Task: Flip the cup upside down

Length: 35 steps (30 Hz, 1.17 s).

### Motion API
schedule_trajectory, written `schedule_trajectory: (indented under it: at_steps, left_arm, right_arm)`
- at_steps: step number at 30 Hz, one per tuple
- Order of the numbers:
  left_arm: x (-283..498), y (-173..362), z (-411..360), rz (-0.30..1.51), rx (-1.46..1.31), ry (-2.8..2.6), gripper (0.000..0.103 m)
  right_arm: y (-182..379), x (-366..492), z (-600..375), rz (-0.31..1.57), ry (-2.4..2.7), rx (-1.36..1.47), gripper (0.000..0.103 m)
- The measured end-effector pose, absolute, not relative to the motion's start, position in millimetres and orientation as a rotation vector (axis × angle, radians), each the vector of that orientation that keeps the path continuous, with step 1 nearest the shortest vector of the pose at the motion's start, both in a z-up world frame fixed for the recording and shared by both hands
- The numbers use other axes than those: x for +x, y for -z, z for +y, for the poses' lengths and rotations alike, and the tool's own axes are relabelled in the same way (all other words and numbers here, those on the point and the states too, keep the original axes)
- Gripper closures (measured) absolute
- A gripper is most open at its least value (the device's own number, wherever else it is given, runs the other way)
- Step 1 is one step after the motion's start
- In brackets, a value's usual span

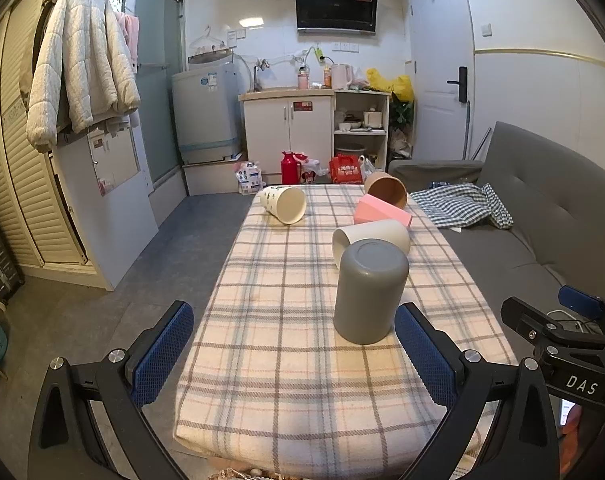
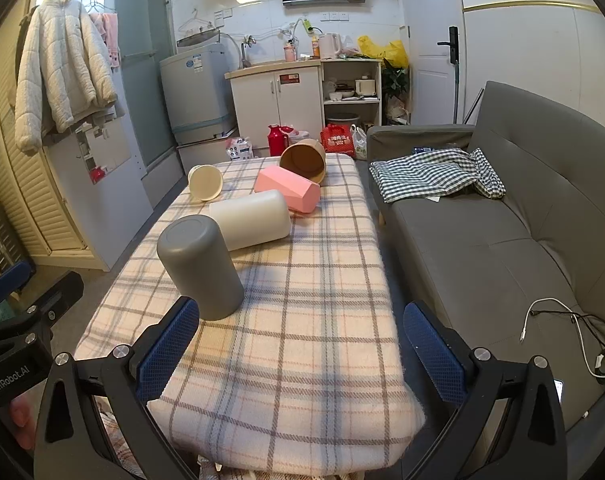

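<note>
Place: a small one-room home, kitchen and living space together.
Cooking corner: range hood (image 1: 336, 4), sink cabinet (image 1: 288, 128), electric kettle (image 1: 340, 76).
Laundry: washing machine (image 1: 204, 114).
Living side: grey sofa (image 2: 502, 240), table under a plaid cloth (image 2: 302, 320).
Clothing: a white puffer jacket (image 1: 76, 64) hangs by louvred wardrobe doors (image 1: 18, 184).

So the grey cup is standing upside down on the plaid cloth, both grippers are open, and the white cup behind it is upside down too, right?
Not quite. The white cup lies on its side, as the right wrist view shows. The rest holds: the grey cup stands upside down on the plaid cloth, and the left gripper and right gripper are both open.
</note>
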<state>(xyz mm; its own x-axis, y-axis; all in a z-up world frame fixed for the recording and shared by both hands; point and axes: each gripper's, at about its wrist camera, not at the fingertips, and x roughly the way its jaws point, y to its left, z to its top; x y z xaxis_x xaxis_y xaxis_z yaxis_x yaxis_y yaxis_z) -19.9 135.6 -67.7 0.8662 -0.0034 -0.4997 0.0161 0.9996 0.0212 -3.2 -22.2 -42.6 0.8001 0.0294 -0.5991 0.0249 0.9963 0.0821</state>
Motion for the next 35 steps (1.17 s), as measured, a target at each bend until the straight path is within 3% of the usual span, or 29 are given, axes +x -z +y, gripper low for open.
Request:
schedule_trajectory:
  at_steps: [35]
  left_arm:
    - [-21.2, 72.5, 133.5, 0.509, 0.018, 0.004, 0.0]
  right_arm:
    - [52.0, -4.1, -22.0, 0.66, 0.005, 0.096, 0.0]
